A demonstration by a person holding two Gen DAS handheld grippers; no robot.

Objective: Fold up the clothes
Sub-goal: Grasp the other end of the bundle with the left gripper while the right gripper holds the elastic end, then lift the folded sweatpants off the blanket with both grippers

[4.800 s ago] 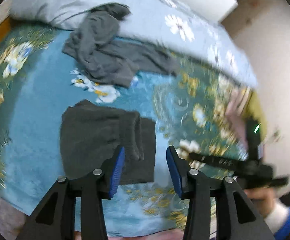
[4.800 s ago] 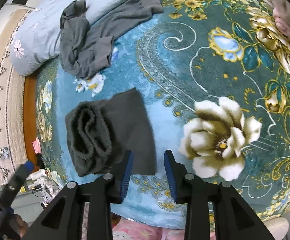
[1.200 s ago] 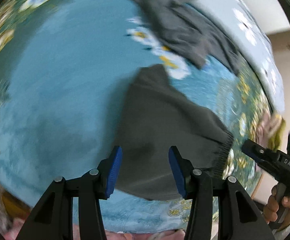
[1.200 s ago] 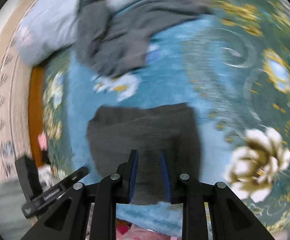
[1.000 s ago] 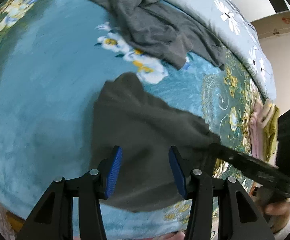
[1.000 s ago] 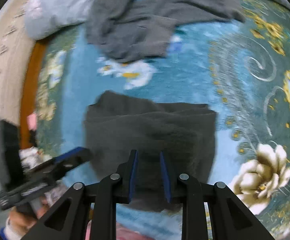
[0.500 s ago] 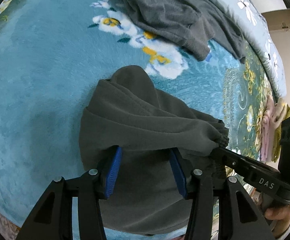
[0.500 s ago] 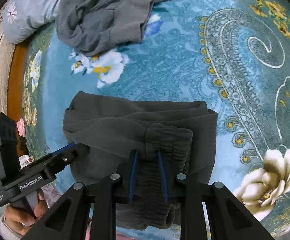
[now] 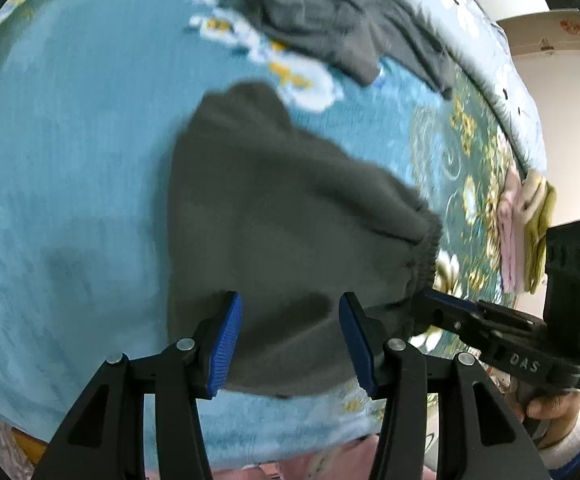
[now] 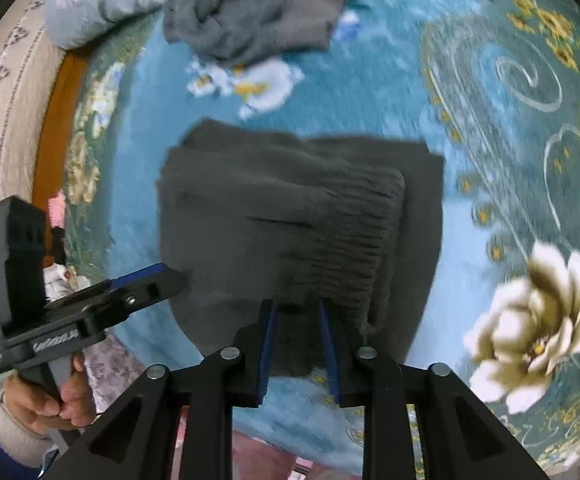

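A dark grey folded garment [image 9: 281, 216] lies on the blue floral blanket [image 9: 69, 140]. My left gripper [image 9: 290, 340] hovers open over its near edge, with nothing between the blue pads. In the right wrist view my right gripper [image 10: 298, 340] is shut on the ribbed elastic waistband [image 10: 342, 240], which lies doubled over the dark grey garment [image 10: 217, 200]. The right gripper [image 9: 490, 332] also shows in the left wrist view, its tips at the waistband's end. The left gripper [image 10: 89, 304] shows at the garment's left side.
A lighter grey garment [image 10: 257, 4] lies crumpled at the far side by a pale blue pillow [image 10: 101, 0]. Pink and yellow folded clothes [image 9: 526, 224] sit at the blanket's right edge. A wooden bed edge [image 10: 55, 120] runs along the left. A person's hands hold both grippers.
The right gripper, open 4.8 s ago, has closed on the waistband and drawn it over the garment. The left gripper stayed open and has pulled back slightly toward the near edge.
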